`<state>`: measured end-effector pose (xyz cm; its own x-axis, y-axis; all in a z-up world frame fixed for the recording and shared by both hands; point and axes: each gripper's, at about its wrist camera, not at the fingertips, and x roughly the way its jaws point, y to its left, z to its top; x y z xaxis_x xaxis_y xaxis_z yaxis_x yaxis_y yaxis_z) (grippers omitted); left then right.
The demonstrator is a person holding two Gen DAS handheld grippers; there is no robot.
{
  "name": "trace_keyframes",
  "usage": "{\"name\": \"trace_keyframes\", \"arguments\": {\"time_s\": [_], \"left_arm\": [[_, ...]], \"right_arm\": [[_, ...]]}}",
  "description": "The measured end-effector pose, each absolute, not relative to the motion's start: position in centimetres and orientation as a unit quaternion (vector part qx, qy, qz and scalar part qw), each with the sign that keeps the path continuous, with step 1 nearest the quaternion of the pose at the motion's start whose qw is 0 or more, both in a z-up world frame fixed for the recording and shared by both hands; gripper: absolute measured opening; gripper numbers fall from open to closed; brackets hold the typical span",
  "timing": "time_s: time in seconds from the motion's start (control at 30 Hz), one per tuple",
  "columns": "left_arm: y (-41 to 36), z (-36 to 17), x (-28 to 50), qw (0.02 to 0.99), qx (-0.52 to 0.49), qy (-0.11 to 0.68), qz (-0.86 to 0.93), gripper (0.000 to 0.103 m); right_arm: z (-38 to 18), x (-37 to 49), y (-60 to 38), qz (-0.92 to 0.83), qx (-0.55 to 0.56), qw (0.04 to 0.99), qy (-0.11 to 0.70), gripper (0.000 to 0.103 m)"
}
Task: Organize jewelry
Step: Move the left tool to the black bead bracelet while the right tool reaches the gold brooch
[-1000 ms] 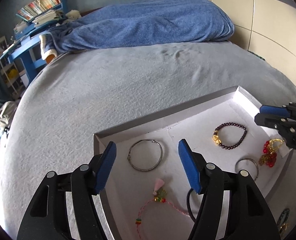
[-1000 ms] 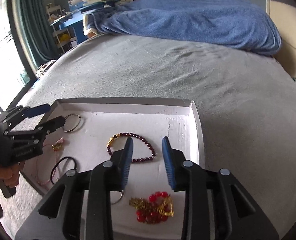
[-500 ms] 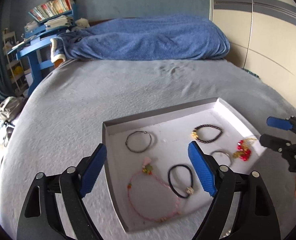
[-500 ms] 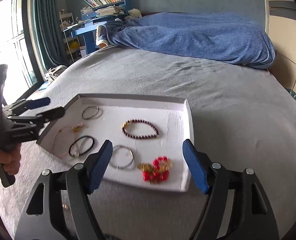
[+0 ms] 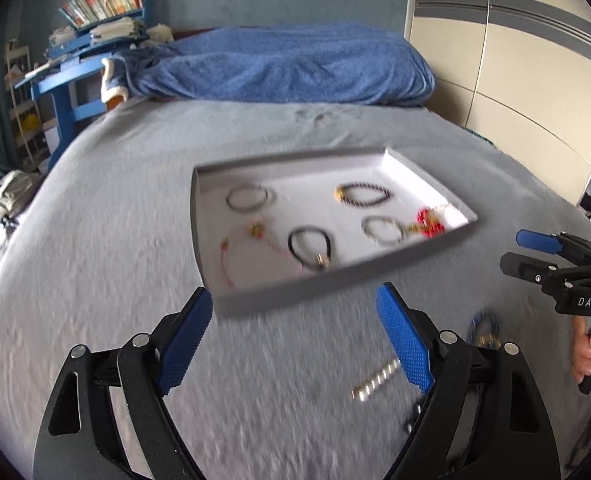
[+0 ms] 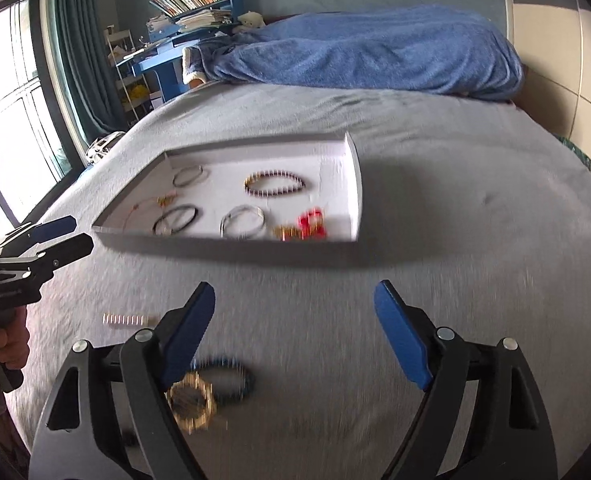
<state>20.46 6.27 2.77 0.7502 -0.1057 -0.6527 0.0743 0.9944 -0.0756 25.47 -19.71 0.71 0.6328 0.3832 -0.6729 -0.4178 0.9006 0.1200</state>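
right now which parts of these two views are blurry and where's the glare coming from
Left wrist view: motion blur smears the tray rim and the bed cover, while the left gripper is sharp. Right wrist view: same smear on the loose bracelets; the window at left is blown out.

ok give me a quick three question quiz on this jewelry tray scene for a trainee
1. True or false: the left gripper is shut on a bracelet.
2. Which lies outside the white tray, on the grey bedspread?
A. black hair tie
B. dark beaded bracelet
C. blue beaded bracelet with a gold ring
3. Fill in: the red and gold piece lies at the tray's near ___ corner in the right wrist view.

Key: 1 false, both grippers (right gripper) are open and hold nothing. 2 C. 3 right.
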Motion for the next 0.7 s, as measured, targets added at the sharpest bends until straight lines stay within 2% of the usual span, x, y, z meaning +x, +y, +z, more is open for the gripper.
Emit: {"name": "trace_keyframes", "arguments": {"time_s": [0.27,0.6,0.7], "left_arm": [[5.3,0.2,17.5,0.924,-0.021,0.379,-0.055,0.084],[1.9,0.1,14.3,0.919,0.017,0.382,-0.101,0.084],[1.0,-0.6,14.6,0.907,0.023,0.405,-0.115,0.08]], "right_arm": [[-1.6,20.5,-20.5,0.226,-0.027,0.897,0.38,0.081],[-2.3,18.6,-20.4,0.225,-0.035,0.898,0.376,0.081],[-2.3,18.8,-20.7,0.222,-0.03,0.899,0.376,0.081]]}}
